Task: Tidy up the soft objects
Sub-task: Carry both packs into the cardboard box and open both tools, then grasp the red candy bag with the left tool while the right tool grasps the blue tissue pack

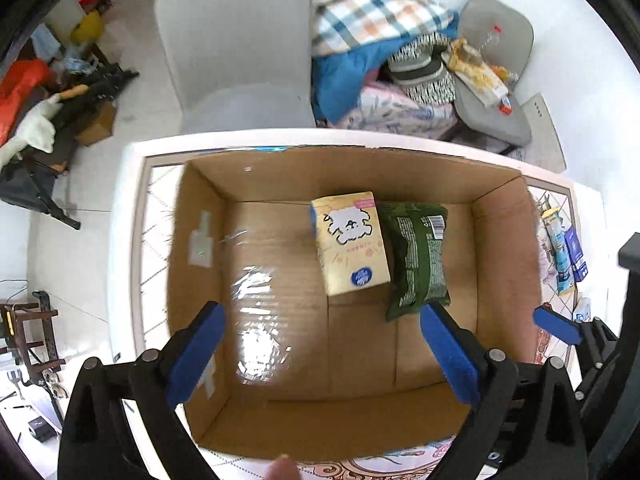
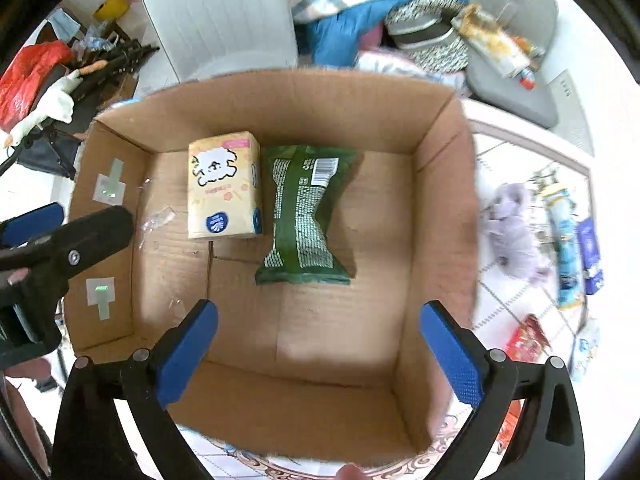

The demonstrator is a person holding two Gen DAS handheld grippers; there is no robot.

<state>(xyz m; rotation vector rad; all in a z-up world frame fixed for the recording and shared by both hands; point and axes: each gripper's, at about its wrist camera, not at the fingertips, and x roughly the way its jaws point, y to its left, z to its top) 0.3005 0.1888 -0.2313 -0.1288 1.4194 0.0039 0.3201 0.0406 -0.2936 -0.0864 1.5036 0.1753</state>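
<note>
An open cardboard box (image 1: pixel 360 168) (image 2: pixel 280 100) stands on the table. On its floor lie a yellow tissue pack (image 1: pixel 350 242) (image 2: pixel 224 184) with a white dog printed on it and, touching its right side, a green snack bag (image 1: pixel 420 256) (image 2: pixel 304 216). My left gripper (image 1: pixel 320 310) hangs open above the box's near half with nothing between its blue pads. My right gripper (image 2: pixel 319 306) is also open and empty, above the box just in front of the green bag. A purple plush toy (image 2: pixel 512 228) lies on the table to the right of the box.
The table's white rim (image 1: pixel 132 208) frames the box. Blue packs (image 2: pixel 568 248) and a red packet (image 2: pixel 528 338) lie beside the plush toy. Behind the table stand a white chair (image 1: pixel 236 48), a heap of blankets (image 1: pixel 360 20) and a grey chair (image 1: pixel 496 40) with clutter.
</note>
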